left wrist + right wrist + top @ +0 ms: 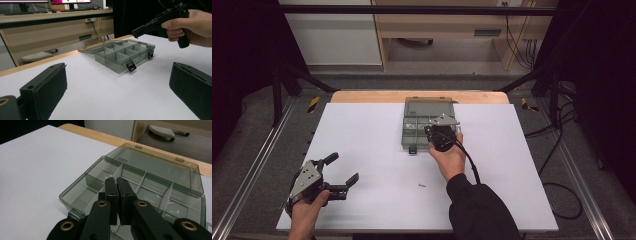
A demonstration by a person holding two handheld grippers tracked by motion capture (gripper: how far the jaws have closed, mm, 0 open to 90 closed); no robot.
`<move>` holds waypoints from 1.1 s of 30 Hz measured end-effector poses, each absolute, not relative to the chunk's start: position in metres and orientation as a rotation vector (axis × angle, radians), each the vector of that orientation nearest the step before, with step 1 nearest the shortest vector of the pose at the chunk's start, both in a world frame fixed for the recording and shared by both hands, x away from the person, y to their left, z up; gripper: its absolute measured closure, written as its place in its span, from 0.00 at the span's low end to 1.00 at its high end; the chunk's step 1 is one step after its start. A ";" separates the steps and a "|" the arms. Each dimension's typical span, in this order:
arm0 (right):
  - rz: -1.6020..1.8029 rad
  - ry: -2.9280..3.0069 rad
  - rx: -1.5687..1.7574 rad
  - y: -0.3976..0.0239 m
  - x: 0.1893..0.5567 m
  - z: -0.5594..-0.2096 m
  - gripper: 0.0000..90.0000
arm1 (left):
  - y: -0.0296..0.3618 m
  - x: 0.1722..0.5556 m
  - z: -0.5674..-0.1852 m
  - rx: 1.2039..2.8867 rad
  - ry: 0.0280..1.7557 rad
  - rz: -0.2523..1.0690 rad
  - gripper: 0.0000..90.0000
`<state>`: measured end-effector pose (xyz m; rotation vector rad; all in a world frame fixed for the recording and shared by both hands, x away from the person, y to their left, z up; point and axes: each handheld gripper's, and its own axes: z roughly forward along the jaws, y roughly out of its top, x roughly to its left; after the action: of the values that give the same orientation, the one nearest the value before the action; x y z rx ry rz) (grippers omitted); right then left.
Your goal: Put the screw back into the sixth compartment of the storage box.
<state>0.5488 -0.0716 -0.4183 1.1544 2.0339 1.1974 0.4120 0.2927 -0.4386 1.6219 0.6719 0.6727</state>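
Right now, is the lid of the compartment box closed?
No, the right gripper view shows the lid folded back flat behind the compartment box, so its dividers stand uncovered.

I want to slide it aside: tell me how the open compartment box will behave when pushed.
The compartment box looks like thin clear plastic with mostly empty cells, so it is probably light and rigid. On the smooth white table it would likely slide easily. Its open lid may flap or swing.
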 end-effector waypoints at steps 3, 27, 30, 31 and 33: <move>1.184 2.047 1.163 -0.072 0.552 -0.422 0.98 | 0.293 0.412 -0.439 1.624 0.675 0.673 0.01; 1.031 2.229 1.072 -0.073 0.524 -0.412 0.34 | 0.293 0.412 -0.439 1.630 0.673 0.674 0.01; 1.013 2.289 1.068 -0.073 0.515 -0.413 0.26 | 0.293 0.412 -0.439 1.634 0.677 0.677 0.01; 1.002 2.309 1.064 -0.073 0.512 -0.415 0.24 | 0.293 0.412 -0.439 1.629 0.679 0.675 0.01; 0.966 2.357 1.043 -0.075 0.504 -0.419 0.20 | 0.293 0.412 -0.439 1.634 0.675 0.677 0.01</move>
<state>0.5041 -0.0747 -0.4186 1.0434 2.3572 0.9658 0.4123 0.2933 -0.4387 1.6343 0.6752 0.6769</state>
